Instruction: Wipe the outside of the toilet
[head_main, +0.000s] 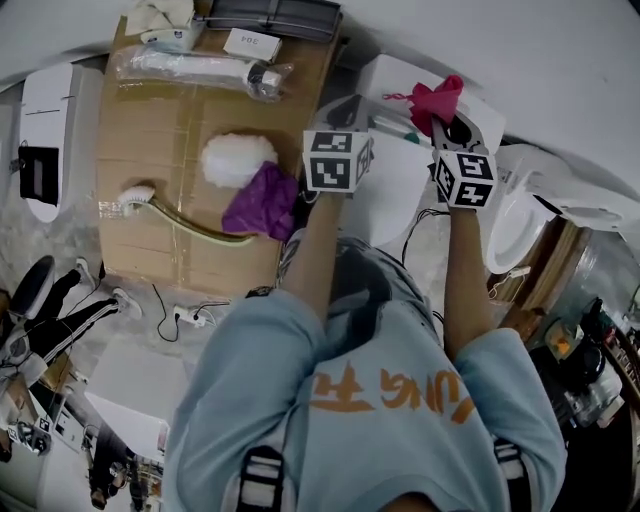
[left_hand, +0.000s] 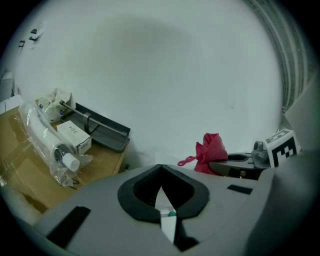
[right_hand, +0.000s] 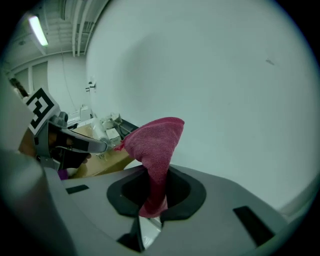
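Observation:
The white toilet stands in front of me in the head view, its tank lid (head_main: 398, 185) below the grippers and its open seat and bowl (head_main: 515, 228) at the right. My right gripper (head_main: 446, 124) is held above the tank, shut on a red cloth (head_main: 440, 98) that sticks up between its jaws (right_hand: 156, 146). My left gripper (head_main: 346, 112) hovers beside it over the tank's left part, jaws together with nothing in them (left_hand: 161, 189). From the left gripper view, the red cloth (left_hand: 211, 151) and the right gripper (left_hand: 239, 165) show to the right.
A cardboard box (head_main: 150, 130) stands left of the toilet. On it lie a white fluffy pad (head_main: 236, 158), a purple cloth (head_main: 262, 200), a long-handled brush (head_main: 135, 196), a plastic-wrapped item (head_main: 195, 68) and a small white box (head_main: 251, 43). A white wall (left_hand: 165, 75) is close ahead.

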